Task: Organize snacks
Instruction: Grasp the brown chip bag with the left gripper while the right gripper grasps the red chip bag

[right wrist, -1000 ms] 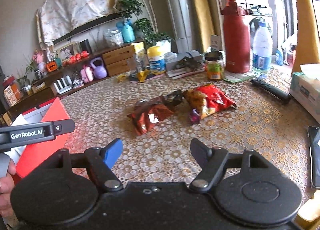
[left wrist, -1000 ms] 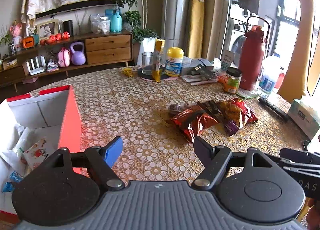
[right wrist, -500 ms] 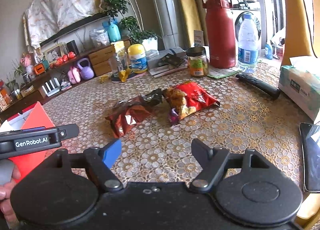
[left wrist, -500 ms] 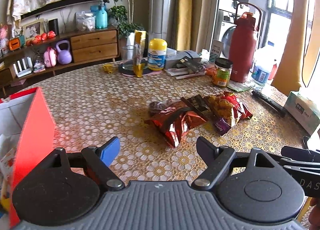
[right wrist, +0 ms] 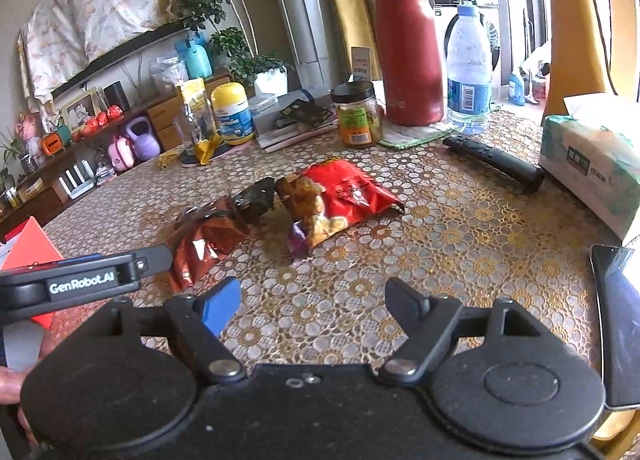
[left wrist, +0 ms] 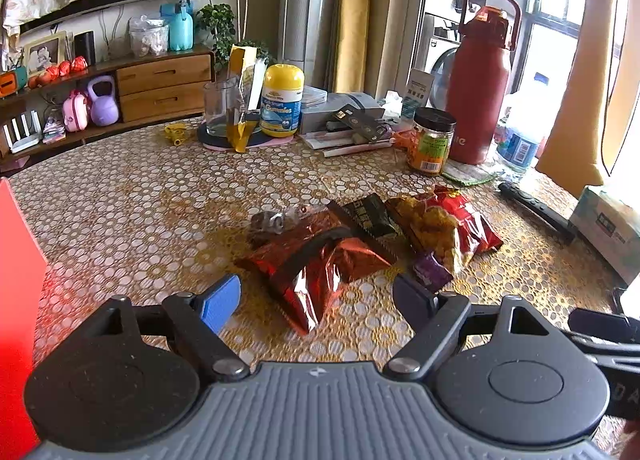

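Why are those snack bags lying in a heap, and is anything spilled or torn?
The snack packets sit jumbled mid-table, overlapping at odd angles: a crumpled dark red foil bag, a black packet and a bright red bag. They look unsorted rather than damaged; no spill shows, though tears are hard to judge.

We hold our left gripper (left wrist: 316,296) tilted downward, its jaws spread wide with nothing pressed between the pads. Our right gripper (right wrist: 312,300) tilts down likewise, its jaws having just been opening, with nothing between them. Our left hand (right wrist: 12,384) shows at the right wrist view's lower left edge, gripping its handle.
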Tool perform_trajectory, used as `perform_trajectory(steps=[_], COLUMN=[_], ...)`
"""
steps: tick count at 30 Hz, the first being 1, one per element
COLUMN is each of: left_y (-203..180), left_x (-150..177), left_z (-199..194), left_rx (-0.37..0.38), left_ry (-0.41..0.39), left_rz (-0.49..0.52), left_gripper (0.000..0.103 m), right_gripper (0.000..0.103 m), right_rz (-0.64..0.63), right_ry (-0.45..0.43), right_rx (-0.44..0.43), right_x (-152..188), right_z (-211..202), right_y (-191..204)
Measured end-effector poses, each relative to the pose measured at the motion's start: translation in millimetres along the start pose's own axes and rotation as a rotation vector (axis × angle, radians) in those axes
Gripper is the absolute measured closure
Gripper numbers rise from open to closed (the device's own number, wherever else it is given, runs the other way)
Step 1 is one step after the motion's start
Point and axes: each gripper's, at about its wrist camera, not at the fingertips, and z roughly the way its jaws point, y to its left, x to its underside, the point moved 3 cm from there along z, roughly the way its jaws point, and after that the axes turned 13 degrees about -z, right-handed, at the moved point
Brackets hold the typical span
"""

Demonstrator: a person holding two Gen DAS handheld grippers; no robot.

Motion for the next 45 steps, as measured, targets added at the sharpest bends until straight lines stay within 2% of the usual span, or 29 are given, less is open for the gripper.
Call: perform_trajectory(steps=[9,21,29,38,45], left_y=[-9,-24,-26,-20,-16], left_x=[-6,-13,-12,-6,1], left_z=[37,63,85,95,98], left_rx=[-0.059,-0.050,-0.069,-0.071,-0.064], left_ry=[0.003,-0.017,0.009,0.015,0.015], left_rz=[0.014,0.057,0.085,0.098,0.114], left_gripper=[0.019,0.010,0.007,0.000,0.000], right_gripper=[0.020,0.018,0.016,0.012,0.010], right_rz=[0.007,0.023,0.026,-0.058,-0.135], right_ry=[-0.001,-0.005,-0.013,-0.029,-0.033], right_rx=[-0.001,-0.017,-0.022,-0.019,0.009], right_x=[-1,0,-6,-27,-49], right_z=[11,23,32,57,85], right_y=[-9,-18,-21,-20,-25])
